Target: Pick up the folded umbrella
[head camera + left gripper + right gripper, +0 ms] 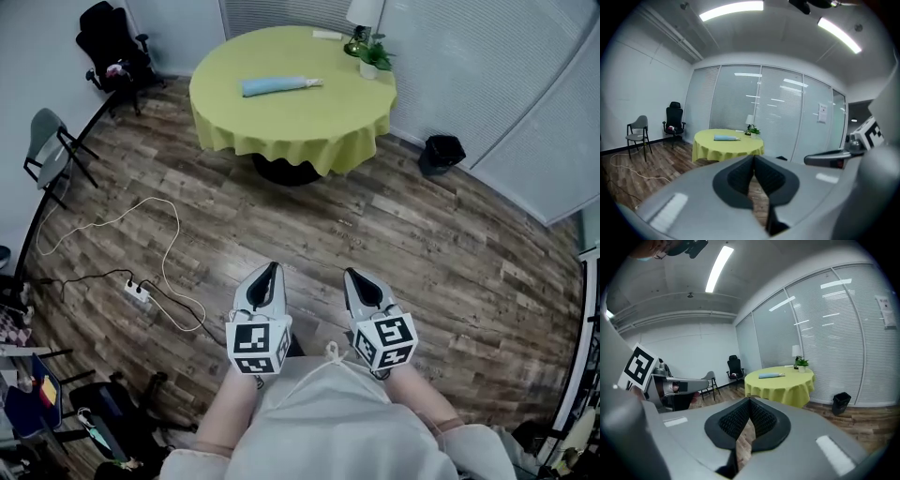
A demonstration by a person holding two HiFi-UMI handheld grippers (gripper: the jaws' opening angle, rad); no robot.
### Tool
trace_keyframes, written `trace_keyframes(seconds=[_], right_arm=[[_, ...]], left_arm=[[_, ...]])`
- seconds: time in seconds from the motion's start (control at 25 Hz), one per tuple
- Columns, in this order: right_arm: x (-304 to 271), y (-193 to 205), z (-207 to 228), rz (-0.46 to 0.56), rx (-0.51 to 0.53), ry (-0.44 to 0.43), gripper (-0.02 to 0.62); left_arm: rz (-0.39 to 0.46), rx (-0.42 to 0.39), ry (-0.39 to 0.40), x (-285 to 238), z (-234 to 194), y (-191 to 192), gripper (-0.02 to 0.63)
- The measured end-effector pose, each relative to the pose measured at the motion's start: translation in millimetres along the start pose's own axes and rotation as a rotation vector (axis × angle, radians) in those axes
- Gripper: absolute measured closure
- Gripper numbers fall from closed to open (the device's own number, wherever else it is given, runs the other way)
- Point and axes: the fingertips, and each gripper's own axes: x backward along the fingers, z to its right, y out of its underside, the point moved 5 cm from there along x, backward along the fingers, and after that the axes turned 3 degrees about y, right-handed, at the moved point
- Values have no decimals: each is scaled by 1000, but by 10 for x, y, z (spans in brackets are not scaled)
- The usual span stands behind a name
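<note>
The task has barely begun, judging by how things lie. The folded umbrella (279, 85), a light-blue bundle with a pale handle end, lies flat on the round table (309, 131), which is draped in a yellow-green cloth and stands at the far side of the room. Nothing touches the umbrella. It sits toward the middle of the tabletop, apart from the potted plant (373, 54) and the lamp (362, 17) that stand near the table's far edge by the blinds. The person stands well back from the table on the wooden floor (422, 244), with both tools held out in front of the body and pointed roughly toward the table. The left gripper (271, 269) has its jaws pressed together with nothing between them; its own view shows only floor past the dark pads. The right gripper (350, 275) is likewise closed and empty, the pads meeting at the tip. Everything that matters is left to do: cross the open floor to the table, open a gripper, bring it down over the umbrella, close on it and lift it off the cloth. The path looks free, since the white cable (169, 246) and the power strip (138, 292) lie off to the person's left, and the black bin (441, 152) stands off to the right of the table.
</note>
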Motion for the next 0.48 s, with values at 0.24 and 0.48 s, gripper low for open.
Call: trace_keyframes(seconds=[0.24,0.48], right_arm=[[-891,-478,-208,26,-11,35,597],[-1589,-821,-429,53,-5,23,597]], left_arm=[[10,-13,25,-552,-844,-375,600],[39,-14,41,-907,-1511,-642,600]])
